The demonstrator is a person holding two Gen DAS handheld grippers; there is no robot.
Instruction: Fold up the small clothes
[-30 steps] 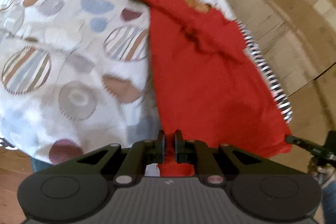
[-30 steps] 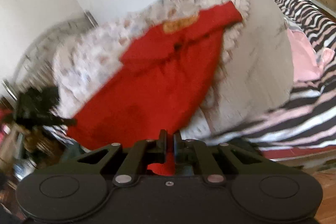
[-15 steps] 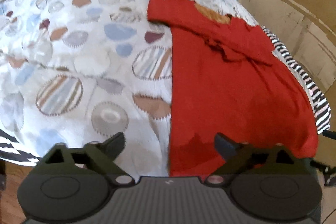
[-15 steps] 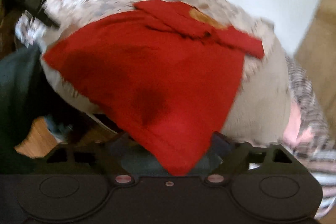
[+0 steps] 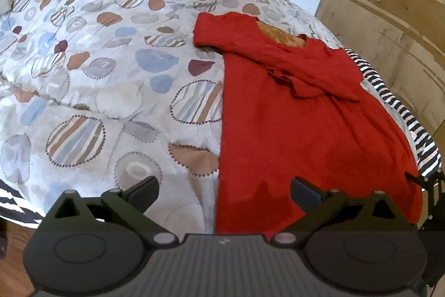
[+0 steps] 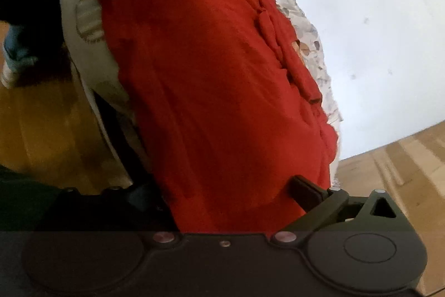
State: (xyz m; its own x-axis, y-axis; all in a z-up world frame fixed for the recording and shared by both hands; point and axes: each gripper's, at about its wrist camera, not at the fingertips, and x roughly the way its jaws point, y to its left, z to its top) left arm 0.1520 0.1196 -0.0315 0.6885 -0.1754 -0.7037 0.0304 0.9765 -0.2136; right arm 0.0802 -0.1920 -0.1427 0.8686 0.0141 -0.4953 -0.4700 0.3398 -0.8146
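A small red shirt [image 5: 300, 124] lies flat on the right part of a bed, neck away from me, both sleeves folded across its chest. Its orange inner neck patch [image 5: 281, 35] shows. My left gripper [image 5: 224, 189] is open just above the shirt's near left hem corner, holding nothing. In the right wrist view the same red shirt [image 6: 217, 80] fills the middle. My right gripper [image 6: 222, 191] is open over the shirt's near edge, empty; its left finger is in deep shadow.
The bed has a white quilt with coloured circles [image 5: 97, 68] and a black-and-white striped sheet [image 5: 400, 107] at its right edge. A wooden wall [image 5: 389, 18] stands at the right. Wooden floor [image 6: 41, 130] and a person's shoe [image 6: 16, 63] lie beside the bed.
Both grippers were shut on the shirt's hem a second ago. They have opened, let the shirt down flat on the bed, and the right one has swung round to the side.
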